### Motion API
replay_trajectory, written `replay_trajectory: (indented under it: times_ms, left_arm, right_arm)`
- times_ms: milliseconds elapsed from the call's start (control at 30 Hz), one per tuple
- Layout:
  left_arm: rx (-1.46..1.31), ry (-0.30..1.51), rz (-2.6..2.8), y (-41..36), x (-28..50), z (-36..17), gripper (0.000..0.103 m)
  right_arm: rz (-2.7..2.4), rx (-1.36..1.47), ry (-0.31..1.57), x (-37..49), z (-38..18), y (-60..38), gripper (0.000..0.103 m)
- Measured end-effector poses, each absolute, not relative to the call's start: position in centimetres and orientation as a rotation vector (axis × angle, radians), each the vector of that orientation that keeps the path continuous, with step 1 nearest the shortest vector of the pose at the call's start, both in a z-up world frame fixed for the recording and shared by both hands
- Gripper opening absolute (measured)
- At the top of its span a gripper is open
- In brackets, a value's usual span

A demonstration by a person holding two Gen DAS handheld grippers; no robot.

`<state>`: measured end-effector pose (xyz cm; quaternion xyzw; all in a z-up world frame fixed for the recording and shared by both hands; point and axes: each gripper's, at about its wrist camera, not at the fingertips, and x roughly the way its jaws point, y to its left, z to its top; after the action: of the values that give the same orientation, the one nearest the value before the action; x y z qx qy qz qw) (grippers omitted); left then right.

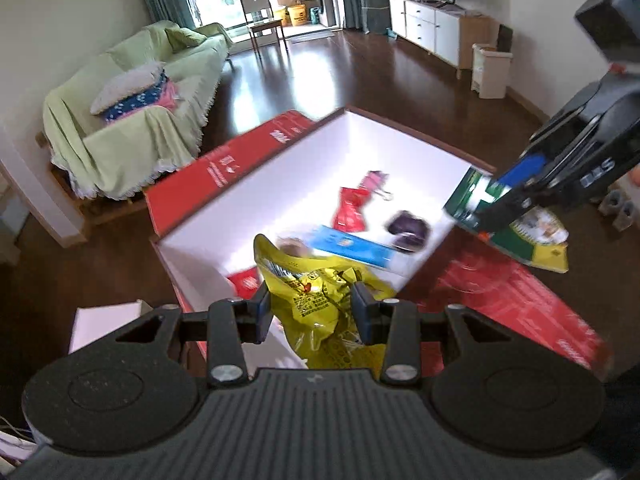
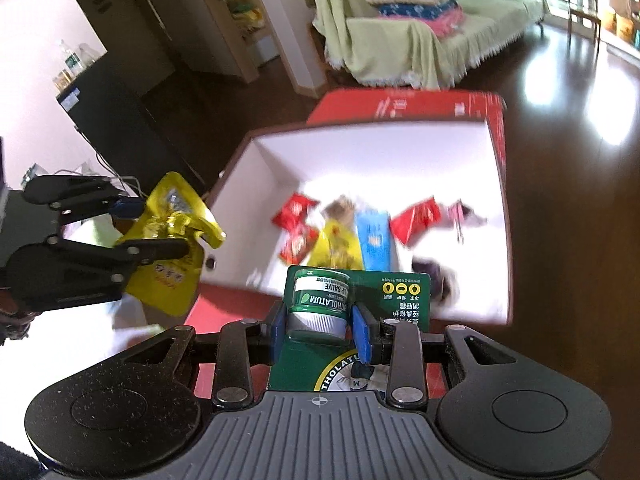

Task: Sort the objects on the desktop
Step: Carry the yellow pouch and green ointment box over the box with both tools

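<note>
The left gripper is clamped on a crumpled yellow snack bag, held above the near edge of the open red box with its white interior. The right gripper is closed on a green lip-salve blister card — its blue pads press either side of the small tin on the card — over the box's near right wall. Inside the box lie red packets, a blue packet, a dark purple item and a pink item, all motion-blurred.
</note>
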<state>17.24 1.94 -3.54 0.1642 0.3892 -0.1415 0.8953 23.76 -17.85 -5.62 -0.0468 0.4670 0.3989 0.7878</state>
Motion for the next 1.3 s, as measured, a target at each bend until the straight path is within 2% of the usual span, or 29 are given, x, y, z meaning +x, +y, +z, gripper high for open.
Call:
replay_trajectory:
  times_ms: [400,733,933,1000,1067,1133,1300]
  left_arm:
    - [0.368,0.927,-0.243,3.6,25.1,-8.3,0.035]
    - [0.396,1.034,-0.233,2.8,26.4,-12.9,0.036]
    - [0.41,1.061,-0.225,2.6,26.5,-13.9,0.037]
    - [0.41,1.061,-0.225,2.6,26.5,-13.8,0.041]
    - [0.402,1.054,-0.222,2.7,26.5,-13.5,0.051]
    - [0.392,1.047,-0.217,2.8,26.7,-13.2,0.056]
    - [0.369,1.046,-0.188,3.1,27.3,-12.7,0.057]
  right_arm:
    - [0.835,-0.097,0.976,30.1,-5.9,-14.7,0.034]
    - [0.814,-0.093,1.03,32.6,-7.8,-14.0,0.034]
    - [0.803,-0.101,1.053,33.5,-8.9,-13.7,0.034]
    - [0.801,-0.103,1.057,33.9,-9.2,-13.5,0.034]
    - [0.8,-0.106,1.058,34.3,-9.6,-13.2,0.034]
    - [0.8,-0.112,1.059,34.8,-10.1,-12.7,0.034]
    - [0.802,-0.121,1.057,36.0,-11.0,-11.3,0.034]
